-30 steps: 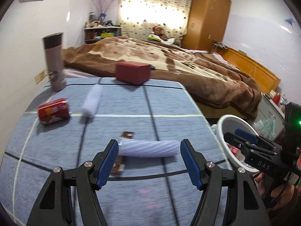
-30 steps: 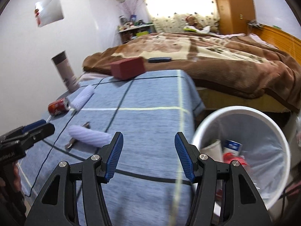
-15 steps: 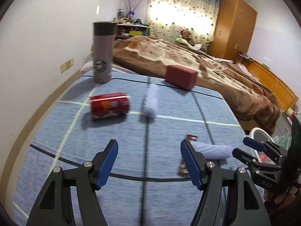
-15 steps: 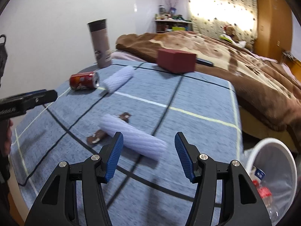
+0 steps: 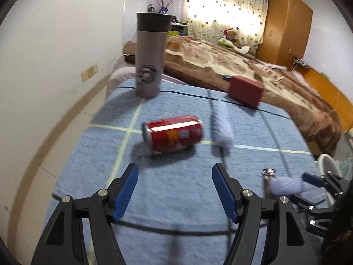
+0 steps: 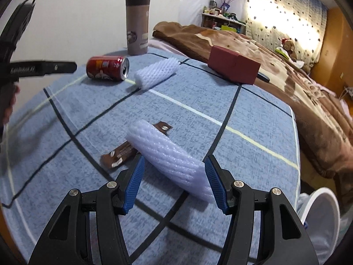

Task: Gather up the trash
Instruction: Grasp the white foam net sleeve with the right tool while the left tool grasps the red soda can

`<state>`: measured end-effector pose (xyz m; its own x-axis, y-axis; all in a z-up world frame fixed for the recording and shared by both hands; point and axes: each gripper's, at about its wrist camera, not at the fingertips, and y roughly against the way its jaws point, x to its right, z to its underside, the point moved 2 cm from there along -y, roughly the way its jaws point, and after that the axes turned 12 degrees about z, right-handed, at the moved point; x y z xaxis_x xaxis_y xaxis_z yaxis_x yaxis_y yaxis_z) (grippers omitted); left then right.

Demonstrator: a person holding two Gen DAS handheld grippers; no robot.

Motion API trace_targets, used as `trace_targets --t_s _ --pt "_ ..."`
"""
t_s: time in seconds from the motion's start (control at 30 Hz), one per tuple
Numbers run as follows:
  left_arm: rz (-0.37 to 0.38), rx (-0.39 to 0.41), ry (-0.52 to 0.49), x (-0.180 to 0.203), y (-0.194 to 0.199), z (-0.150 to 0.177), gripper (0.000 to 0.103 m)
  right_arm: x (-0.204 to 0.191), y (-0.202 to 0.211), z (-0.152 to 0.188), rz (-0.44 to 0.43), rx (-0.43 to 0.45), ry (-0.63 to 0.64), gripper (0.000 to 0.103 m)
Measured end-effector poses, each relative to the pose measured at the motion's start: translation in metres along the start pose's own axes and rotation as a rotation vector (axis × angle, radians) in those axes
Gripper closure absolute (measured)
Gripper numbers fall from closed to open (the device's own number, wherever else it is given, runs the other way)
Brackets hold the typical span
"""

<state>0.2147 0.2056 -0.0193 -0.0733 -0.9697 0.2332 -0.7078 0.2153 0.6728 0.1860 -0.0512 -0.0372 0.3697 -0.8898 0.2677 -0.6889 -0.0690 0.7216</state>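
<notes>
Right wrist view: my right claw (image 6: 174, 182) is wide open around the near end of a foam sleeve (image 6: 169, 156) on the counter (image 6: 242, 132), gripping nothing. My left claw (image 5: 175, 191) is open and empty; the can (image 5: 173, 135) lies at 12 o'clock.

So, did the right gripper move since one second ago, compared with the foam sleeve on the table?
Yes. The right gripper has swung away from the white bin and forward to the foam sleeve, which now lies between its open jaws.

Both wrist views look low across the same blue-clothed table (image 5: 181, 190), toward the bed (image 6: 286, 70).
</notes>
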Motion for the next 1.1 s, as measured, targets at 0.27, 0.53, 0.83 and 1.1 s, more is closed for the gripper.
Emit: trace_targets --t_s 0.27,0.53,0.83,1.1 --pt "-0.01 -0.029 -0.118 -0.014 -0.024 -0.028 0.029 0.008 -0.011 -0.005 0.022 -0.02 -0.035 0.045" --pt "0.011 -0.059 -0.24 -0.012 -0.044 -0.044 0.029 0.018 -0.032 -0.015 0.062 -0.063 -0.096 0.045" --pt "0.08 -0.122 -0.262 -0.015 -0.069 -0.051 0.029 0.027 -0.043 -0.018 0.046 -0.101 -0.184 0.051" --pt "0.146 -0.19 -0.295 0.006 -0.072 -0.034 0.029 0.025 -0.045 -0.018 0.041 -0.101 -0.208 0.065"
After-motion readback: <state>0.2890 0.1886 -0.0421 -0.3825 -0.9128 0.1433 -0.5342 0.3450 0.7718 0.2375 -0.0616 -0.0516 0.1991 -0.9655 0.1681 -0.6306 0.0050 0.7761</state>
